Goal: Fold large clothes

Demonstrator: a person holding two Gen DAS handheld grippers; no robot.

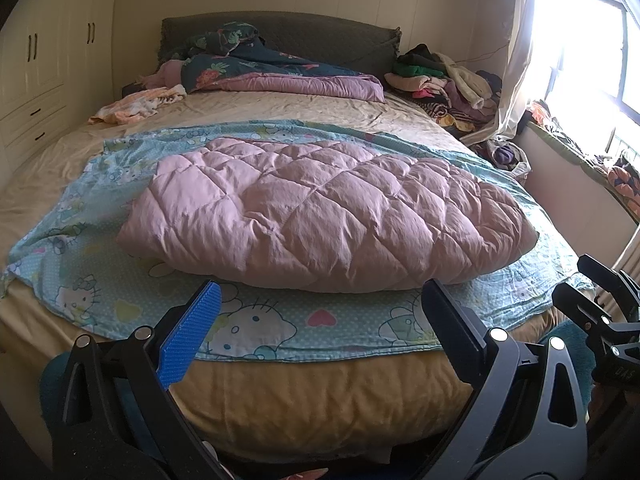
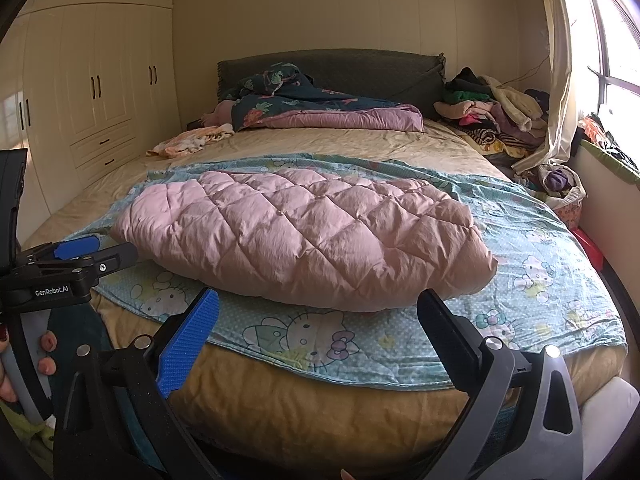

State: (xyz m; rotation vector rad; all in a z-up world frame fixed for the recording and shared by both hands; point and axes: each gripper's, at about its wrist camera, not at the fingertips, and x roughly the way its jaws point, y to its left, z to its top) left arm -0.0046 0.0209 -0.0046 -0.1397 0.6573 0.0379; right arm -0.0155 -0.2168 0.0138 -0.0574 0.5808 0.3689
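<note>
- Lying folded into a thick oblong bundle, a pink diamond-quilted padded garment (image 1: 320, 208) is resting near the foot of a wide bed with a yellow-beige sheet (image 1: 312, 396), its long side running across the mattress.
- Spreading beneath it, a pale blue cartoon-cat print sheet (image 1: 92, 264) is covering the lower part of the bed and reaching to the foot edge on all visible sides of the bundle.
- Hovering short of the foot edge, the left gripper (image 1: 320, 332) is pointing at the pink bundle with its jaws standing wide apart, a blue ribbed pad on one finger and a black one on the other, nothing between them.
- Hanging beside it at a similar height, the right gripper (image 2: 316, 332) is likewise standing spread and empty, clear of the fabric.
- Showing at the left edge of the right wrist view, a person's hand (image 2: 24, 364) is gripping the left tool's handle.
- Sitting farther back by the dark green padded headboard (image 1: 320, 36), a rumpled dark floral quilt with a mauve lining (image 1: 280, 72) is lying well apart from the bundle.
- Piling up beside the bed near the bright window, a heap of mixed clothes (image 1: 444, 80) is catching the light, with cream wardrobes (image 2: 96, 80) lining the opposite wall.
</note>
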